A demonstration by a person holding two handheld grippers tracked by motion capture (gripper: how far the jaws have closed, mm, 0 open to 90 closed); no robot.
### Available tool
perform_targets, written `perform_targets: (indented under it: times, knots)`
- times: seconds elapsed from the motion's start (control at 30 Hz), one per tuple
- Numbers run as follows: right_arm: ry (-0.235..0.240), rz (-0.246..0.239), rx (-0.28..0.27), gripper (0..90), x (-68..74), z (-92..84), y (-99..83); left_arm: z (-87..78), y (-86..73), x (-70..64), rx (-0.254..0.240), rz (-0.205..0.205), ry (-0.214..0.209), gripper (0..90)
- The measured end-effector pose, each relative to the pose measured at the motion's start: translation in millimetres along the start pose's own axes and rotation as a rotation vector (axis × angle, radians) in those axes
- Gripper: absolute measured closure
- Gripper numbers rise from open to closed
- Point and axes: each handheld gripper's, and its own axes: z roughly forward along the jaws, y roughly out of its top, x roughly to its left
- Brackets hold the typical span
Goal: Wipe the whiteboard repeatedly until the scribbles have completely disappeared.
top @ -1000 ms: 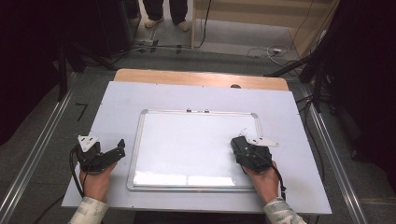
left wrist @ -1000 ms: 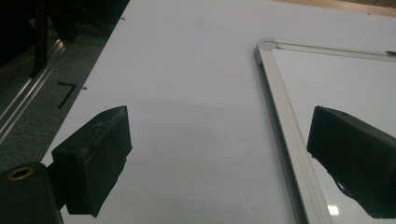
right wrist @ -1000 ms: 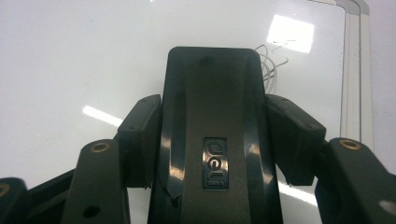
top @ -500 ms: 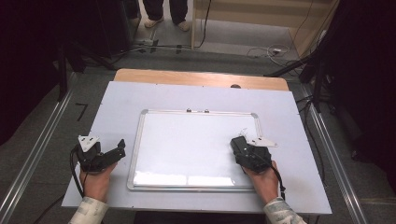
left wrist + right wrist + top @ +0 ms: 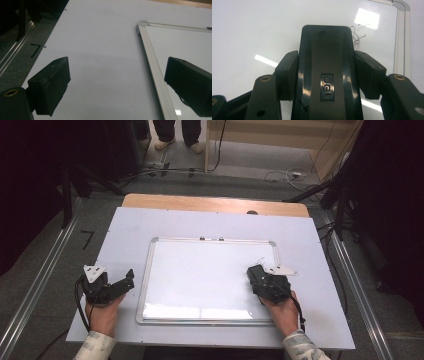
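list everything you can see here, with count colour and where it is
whiteboard: 1, white with a silver frame, flat on the middle of the table
eraser: 1, black and glossy, on the whiteboard near its right edge, clamped between the right gripper's jaws
scribble: 1, faint thin marks, on the whiteboard just beyond the eraser
table: 1, white top with a wooden strip along its far edge
left gripper: 1, black, over the bare table left of the whiteboard, jaws wide apart and empty
right gripper: 1, black, over the whiteboard's right part, shut on the eraser
hands: 2, at the near edge, one on each gripper
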Motion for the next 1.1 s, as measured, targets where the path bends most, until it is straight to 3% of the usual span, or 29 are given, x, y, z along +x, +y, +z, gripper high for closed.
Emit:
perform_targets:
  times: [1.1]
  knots:
    - [-0.003, 0.01, 0.005, 38.6, -9.3, 11.0, 11.3, -0.2, -0.1, 0.7, 0.002, 0.0, -0.002, 6.6]
